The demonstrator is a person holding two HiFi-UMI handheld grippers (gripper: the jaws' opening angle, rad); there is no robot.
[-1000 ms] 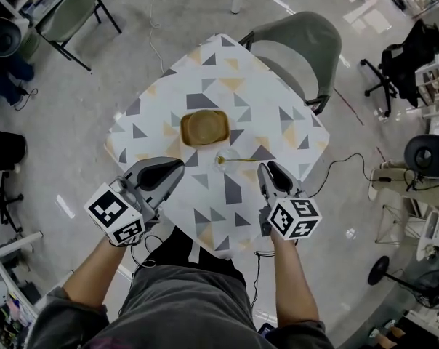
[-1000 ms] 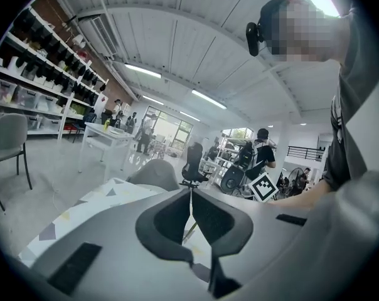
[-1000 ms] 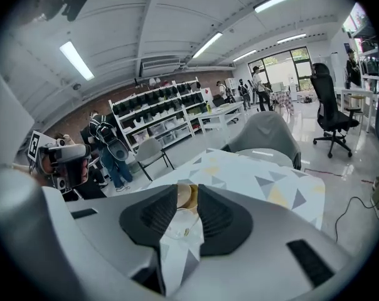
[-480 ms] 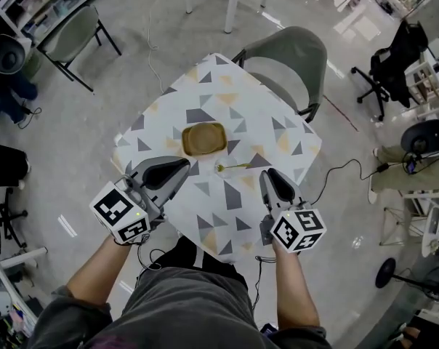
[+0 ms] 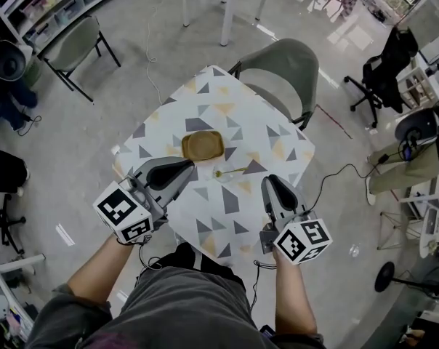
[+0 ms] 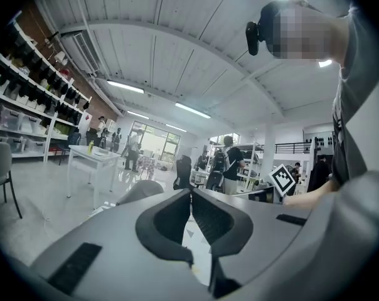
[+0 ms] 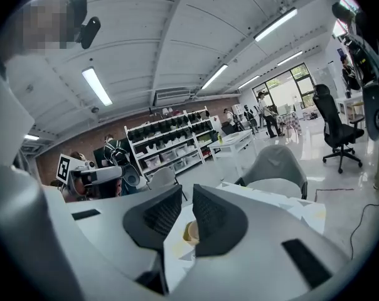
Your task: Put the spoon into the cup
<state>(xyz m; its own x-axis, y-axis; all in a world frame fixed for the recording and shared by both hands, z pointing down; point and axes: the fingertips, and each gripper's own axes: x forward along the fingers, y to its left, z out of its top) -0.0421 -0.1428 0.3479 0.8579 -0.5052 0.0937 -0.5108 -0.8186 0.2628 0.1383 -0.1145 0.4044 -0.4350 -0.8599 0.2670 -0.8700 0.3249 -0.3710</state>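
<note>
Both empty | left gripper [image 5: 188,168] jaws together | right gripper [image 5: 270,182] jaws slightly apart | plate [image 5: 203,145] beside cup [image 5: 219,173], spoon [image 5: 238,170] | chair [image 5: 292,60] beyond table [image 5: 272,132]

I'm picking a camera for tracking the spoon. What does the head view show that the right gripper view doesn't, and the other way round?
Head view only: the spoon lying on the cloth near the tan dish, with a faint clear cup at its end; whether the spoon sits in it is unclear. Right gripper view only: the ceiling lights and the narrow gap between the right gripper fingers. Both: the tan dish, the patterned table and the grey chair.
</note>
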